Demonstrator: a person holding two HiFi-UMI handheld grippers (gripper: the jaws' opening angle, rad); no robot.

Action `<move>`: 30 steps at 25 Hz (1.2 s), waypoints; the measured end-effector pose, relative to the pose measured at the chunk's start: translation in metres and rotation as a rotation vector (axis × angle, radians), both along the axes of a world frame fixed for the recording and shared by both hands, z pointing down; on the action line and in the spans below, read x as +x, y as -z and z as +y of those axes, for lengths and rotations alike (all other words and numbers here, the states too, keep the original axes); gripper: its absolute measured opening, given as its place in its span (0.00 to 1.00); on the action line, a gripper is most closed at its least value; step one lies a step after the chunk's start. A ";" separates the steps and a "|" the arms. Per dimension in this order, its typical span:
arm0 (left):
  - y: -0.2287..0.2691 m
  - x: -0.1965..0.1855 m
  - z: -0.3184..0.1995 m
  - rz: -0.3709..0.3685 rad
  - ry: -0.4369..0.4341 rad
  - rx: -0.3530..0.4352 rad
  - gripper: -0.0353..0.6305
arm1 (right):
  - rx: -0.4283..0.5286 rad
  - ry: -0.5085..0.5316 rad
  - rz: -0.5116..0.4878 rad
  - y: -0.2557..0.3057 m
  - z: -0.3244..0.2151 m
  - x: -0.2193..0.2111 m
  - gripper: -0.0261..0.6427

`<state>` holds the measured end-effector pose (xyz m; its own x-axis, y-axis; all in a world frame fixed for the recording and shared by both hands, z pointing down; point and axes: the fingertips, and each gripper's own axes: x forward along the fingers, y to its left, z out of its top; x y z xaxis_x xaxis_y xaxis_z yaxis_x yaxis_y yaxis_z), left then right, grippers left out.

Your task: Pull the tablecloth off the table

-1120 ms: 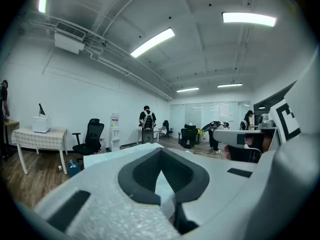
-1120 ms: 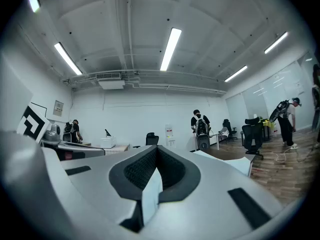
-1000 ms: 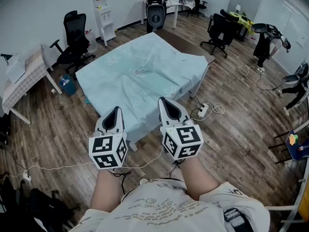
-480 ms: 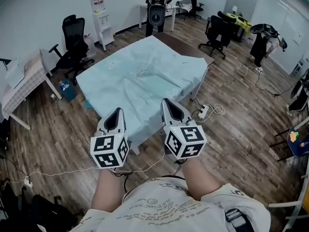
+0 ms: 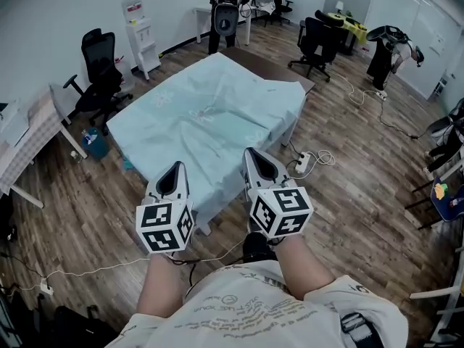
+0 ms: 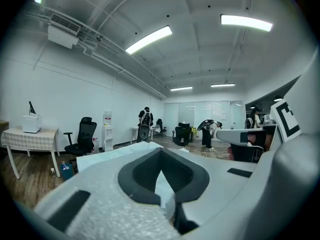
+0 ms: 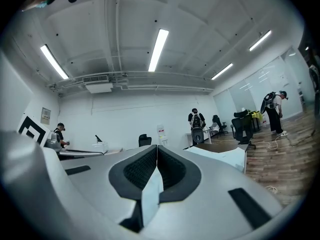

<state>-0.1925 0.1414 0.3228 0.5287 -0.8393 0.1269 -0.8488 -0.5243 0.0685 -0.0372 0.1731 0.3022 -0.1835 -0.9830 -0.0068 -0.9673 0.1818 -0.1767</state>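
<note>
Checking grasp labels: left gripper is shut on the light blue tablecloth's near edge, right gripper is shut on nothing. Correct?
No. The right gripper is not empty: the right gripper view shows a fold of the light blue tablecloth pinched between its shut jaws. The left gripper is shut on the cloth's near edge, as stated.

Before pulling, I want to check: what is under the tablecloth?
A table: its brown far corner is bare and a white leg shows. The tablecloth hides the rest.

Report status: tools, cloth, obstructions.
Tools shut on cloth edge: left tool, right tool. Cloth draped over table, far corner bare. Power strip on floor beside table.
</note>
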 end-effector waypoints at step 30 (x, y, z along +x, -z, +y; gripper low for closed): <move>-0.044 0.102 -0.264 0.012 0.068 -0.130 0.07 | -0.114 0.077 0.031 -0.043 -0.283 0.107 0.06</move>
